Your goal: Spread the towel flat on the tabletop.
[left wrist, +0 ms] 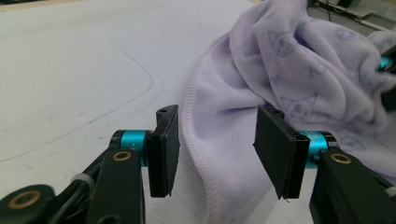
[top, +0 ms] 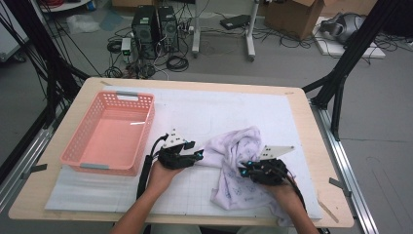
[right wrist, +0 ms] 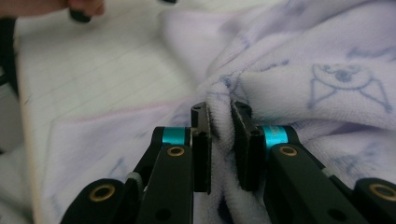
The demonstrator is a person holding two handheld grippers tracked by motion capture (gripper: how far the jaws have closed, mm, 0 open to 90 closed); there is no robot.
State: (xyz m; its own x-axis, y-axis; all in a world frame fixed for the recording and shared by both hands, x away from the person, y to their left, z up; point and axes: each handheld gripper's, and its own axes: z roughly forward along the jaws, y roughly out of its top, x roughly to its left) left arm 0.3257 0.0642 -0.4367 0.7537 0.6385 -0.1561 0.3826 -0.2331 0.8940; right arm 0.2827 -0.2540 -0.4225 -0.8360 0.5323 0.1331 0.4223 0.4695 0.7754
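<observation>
- Towel (top: 237, 161) lying crumpled on the white gridded mat (top: 195, 112), soft terry cloth, pale lilac with faint cartoon-face prints and a stitched hem.
- I'm keeping my left gripper (left wrist: 217, 140) released, flat black pads apart, the towel's hem edge sitting loose between them.
- I'm clenching my right gripper (right wrist: 220, 140) on a bunched fold of towel.
- Pink perforated plastic basket (top: 109, 131) sitting well left of the towel.

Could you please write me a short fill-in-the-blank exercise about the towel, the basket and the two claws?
1. The right claw is shut on the ___.
2. The left claw stands ___, the towel edge loose between its pads.
3. The pink ___ sits left of the towel.
4. The basket holds ___.

Missing: towel; open; basket; nothing
</observation>
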